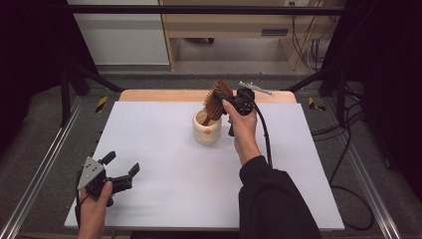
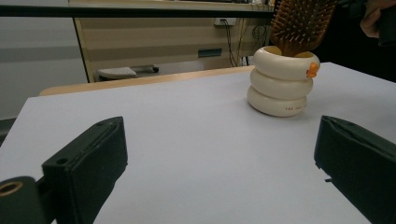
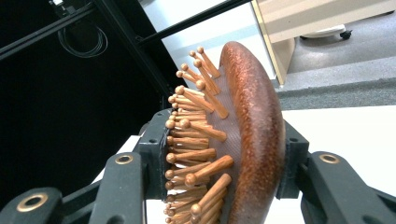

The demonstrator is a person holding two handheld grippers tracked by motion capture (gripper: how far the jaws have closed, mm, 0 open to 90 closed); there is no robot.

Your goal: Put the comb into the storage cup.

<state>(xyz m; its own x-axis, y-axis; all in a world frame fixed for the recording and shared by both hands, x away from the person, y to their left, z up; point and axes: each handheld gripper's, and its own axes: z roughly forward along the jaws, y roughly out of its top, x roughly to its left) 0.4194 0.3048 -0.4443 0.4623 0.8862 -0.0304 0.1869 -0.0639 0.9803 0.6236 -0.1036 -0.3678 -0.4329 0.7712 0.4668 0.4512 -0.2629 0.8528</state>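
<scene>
A wooden hairbrush (image 1: 217,99) with peg bristles stands handle-down in a cream ribbed cup (image 1: 207,130) at the middle back of the white table (image 1: 164,199). My right gripper (image 1: 230,97) is shut on the brush head, one jaw against the bristles and one against the brown back (image 3: 254,140). In the left gripper view the cup (image 2: 281,84) with an orange mark stands ahead to the right, the brush (image 2: 301,23) rising out of it. My left gripper (image 1: 122,167) rests near the table's front left corner, jaws wide open with nothing between them.
A wooden strip (image 1: 164,95) edges the table's far side. Black frame bars (image 1: 74,74) stand at both back corners. Cables (image 1: 343,149) lie on the floor to the right. A wooden desk (image 1: 239,25) stands behind the table.
</scene>
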